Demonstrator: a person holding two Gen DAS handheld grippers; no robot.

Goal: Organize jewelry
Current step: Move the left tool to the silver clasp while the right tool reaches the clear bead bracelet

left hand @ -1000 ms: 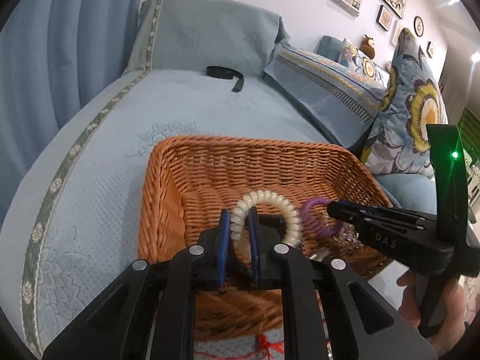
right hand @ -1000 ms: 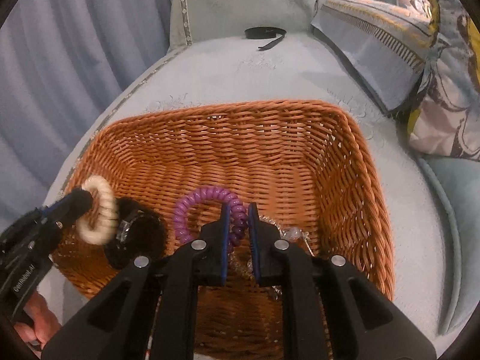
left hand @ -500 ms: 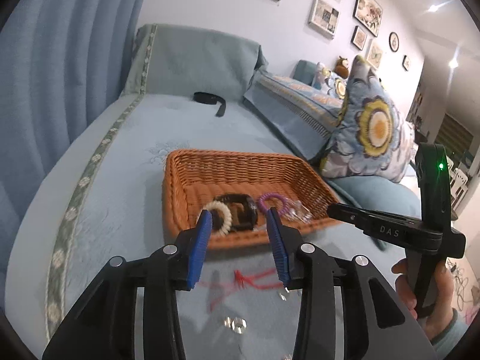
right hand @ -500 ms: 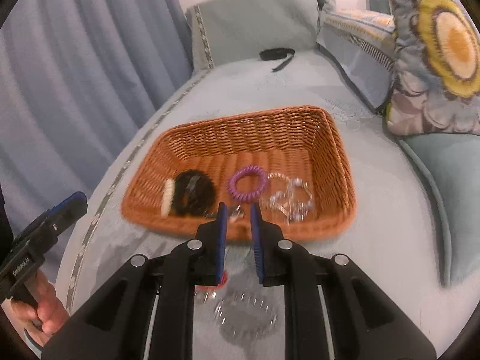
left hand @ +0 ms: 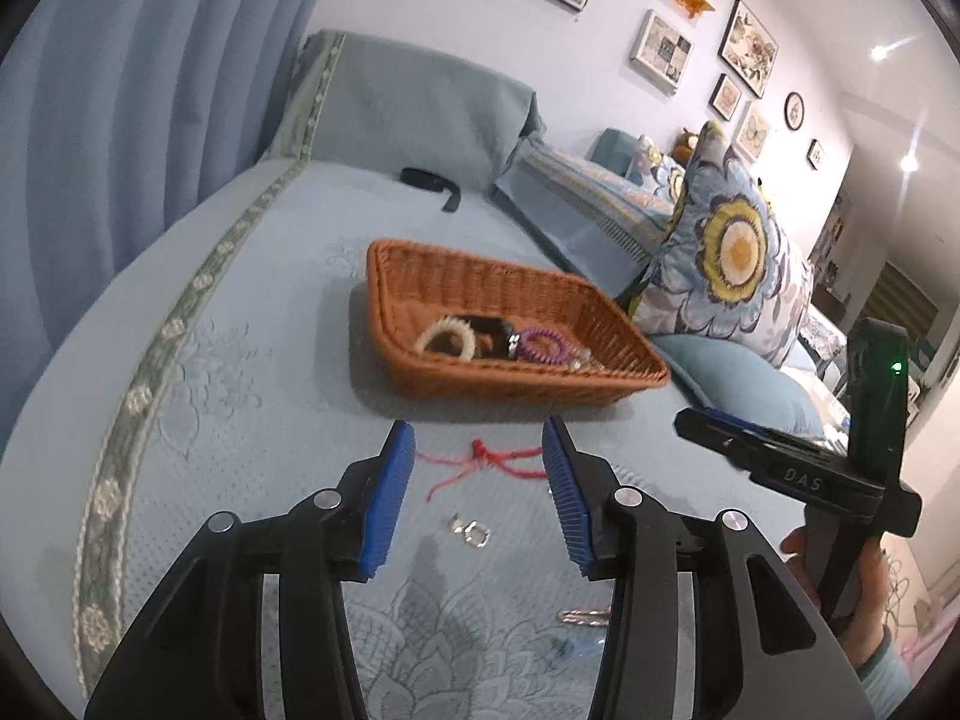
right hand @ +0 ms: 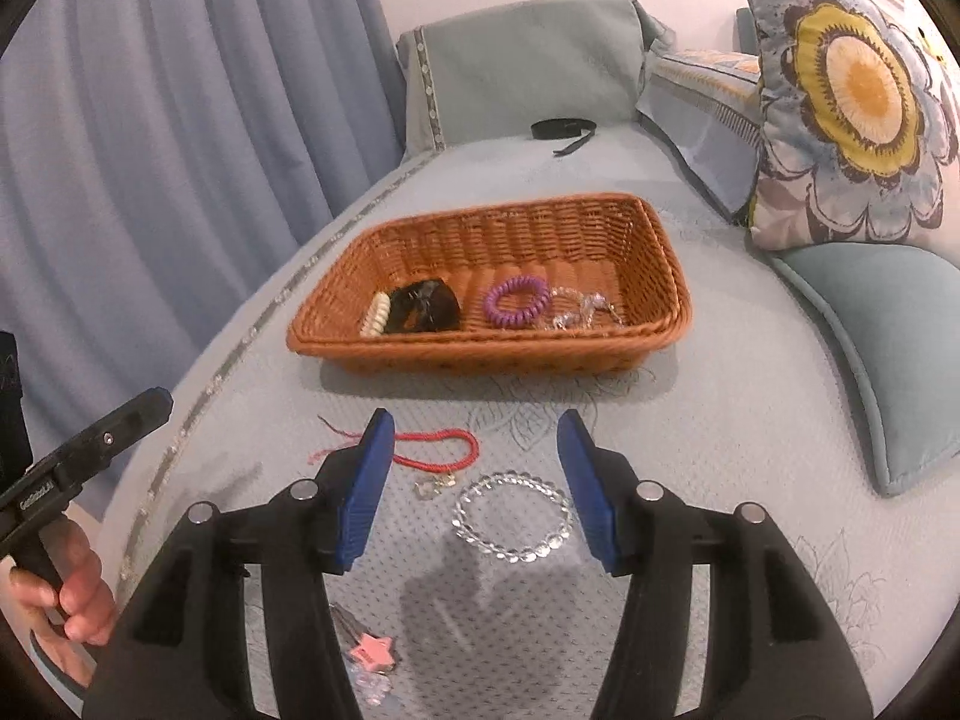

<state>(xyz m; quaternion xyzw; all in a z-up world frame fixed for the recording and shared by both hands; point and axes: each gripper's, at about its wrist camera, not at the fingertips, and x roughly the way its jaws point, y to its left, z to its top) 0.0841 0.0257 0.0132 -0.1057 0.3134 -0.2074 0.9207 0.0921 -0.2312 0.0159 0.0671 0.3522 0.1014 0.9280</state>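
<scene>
A brown wicker basket (left hand: 420, 387) (right hand: 654, 240) sits on the blue bedspread. It holds a cream coil band (left hand: 447, 333) (right hand: 377, 313), a black band (right hand: 420, 306), a purple coil band (left hand: 540, 345) (right hand: 517, 300) and clear beads (right hand: 579, 309). In front of it lie a red cord (left hand: 480, 456) (right hand: 444, 450), a small silver charm (left hand: 471, 531) (right hand: 433, 485), a clear bead bracelet (right hand: 513, 516) and a pink star clip (right hand: 372, 654). My left gripper (left hand: 478, 474) is open and empty above the cord. My right gripper (right hand: 474, 468) is open and empty above the bracelet.
A flowered pillow (left hand: 732, 252) (right hand: 852, 90) and a teal cushion (right hand: 888, 324) lie right of the basket. A black strap (left hand: 432, 183) (right hand: 564, 129) lies at the far end by the headboard cover. Blue curtains (right hand: 150, 150) hang on the left.
Both grippers let go of their coil bands in the basket, opened wide and pulled back toward me. The loose jewelry in front of the basket came into view.
</scene>
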